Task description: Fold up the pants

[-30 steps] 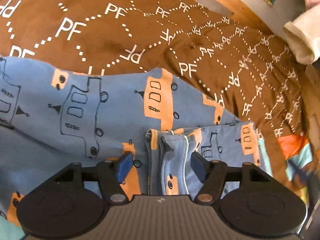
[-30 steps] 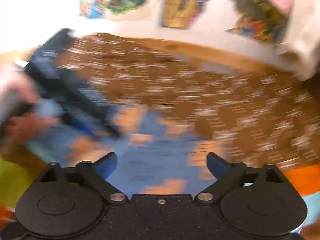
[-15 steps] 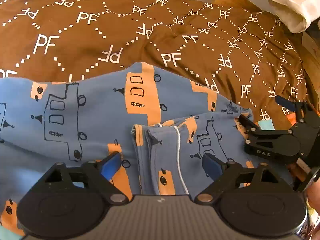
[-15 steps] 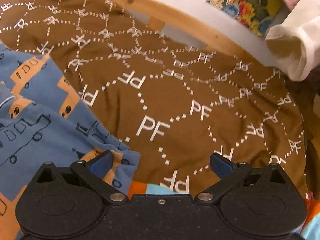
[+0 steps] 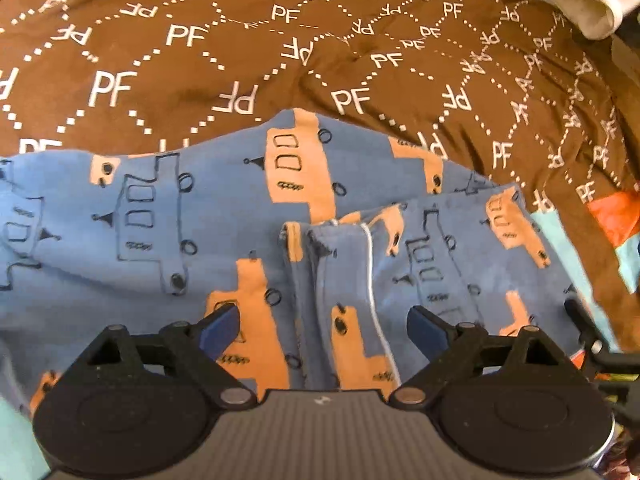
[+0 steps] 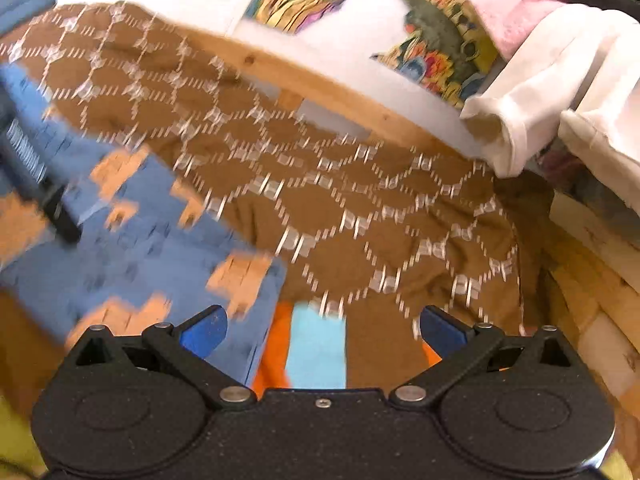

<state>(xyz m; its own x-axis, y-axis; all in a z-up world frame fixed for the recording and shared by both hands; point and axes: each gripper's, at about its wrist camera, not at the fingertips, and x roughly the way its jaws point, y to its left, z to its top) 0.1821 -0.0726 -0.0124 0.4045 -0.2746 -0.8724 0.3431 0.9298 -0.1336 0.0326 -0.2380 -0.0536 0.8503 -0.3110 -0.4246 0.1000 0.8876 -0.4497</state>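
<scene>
Blue pants, part-folded, lie on brown blanket. L tool has just been opening, jaws wide above the folded leg, gripping nothing. R tool open, empty, view blurred.

A brown blanket printed with white "PF" letters and dotted diamonds covers the bed, lit warmly. Along its far edge runs a pale wooden rail, with a white wall behind carrying colourful pictures. At the right, white cloth and a pink towel lie piled beside wooden slats.
</scene>
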